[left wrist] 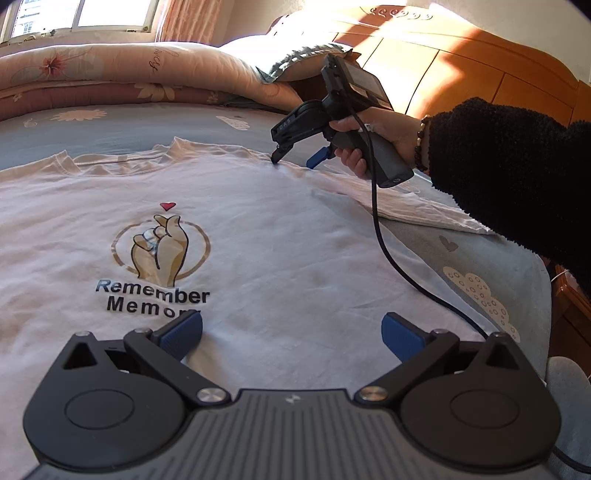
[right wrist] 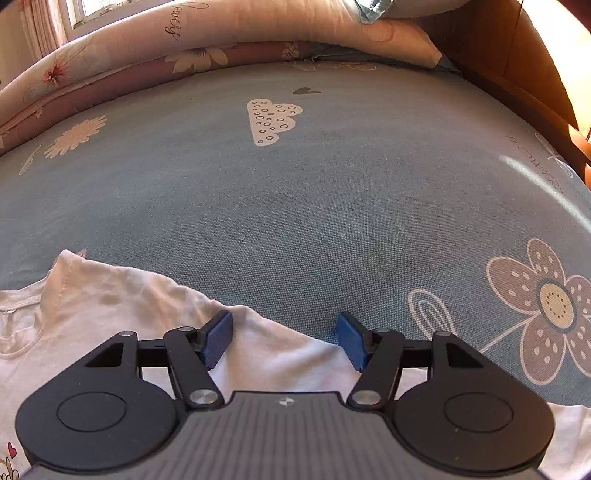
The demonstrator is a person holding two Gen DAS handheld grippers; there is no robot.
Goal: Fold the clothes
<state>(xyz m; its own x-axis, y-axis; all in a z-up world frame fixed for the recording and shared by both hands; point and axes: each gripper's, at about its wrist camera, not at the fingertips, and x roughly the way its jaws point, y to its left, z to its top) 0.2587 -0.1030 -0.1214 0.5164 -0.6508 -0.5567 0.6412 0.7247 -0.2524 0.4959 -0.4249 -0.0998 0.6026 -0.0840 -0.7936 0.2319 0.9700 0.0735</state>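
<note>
A white T-shirt (left wrist: 280,236) with a finger-heart print and the words "Remember Memory" lies flat, front up, on the blue-grey bed sheet (left wrist: 147,125). My left gripper (left wrist: 291,332) hovers open low over the shirt's chest, nothing between its blue pads (left wrist: 183,332). My right gripper (left wrist: 295,157), held by a hand in a black fleece sleeve, stands open at the shirt's shoulder by the collar, one fingertip touching the cloth. In the right wrist view the right gripper (right wrist: 283,338) is open over the shirt's shoulder edge (right wrist: 155,295), with bare sheet (right wrist: 295,184) beyond.
A folded floral quilt (left wrist: 110,70) and a pillow (left wrist: 280,55) lie along the far side of the bed. An orange wooden headboard (left wrist: 461,70) rises at the right. A black cable (left wrist: 384,243) hangs from the right gripper across the shirt's sleeve. A window (left wrist: 81,14) sits at the back left.
</note>
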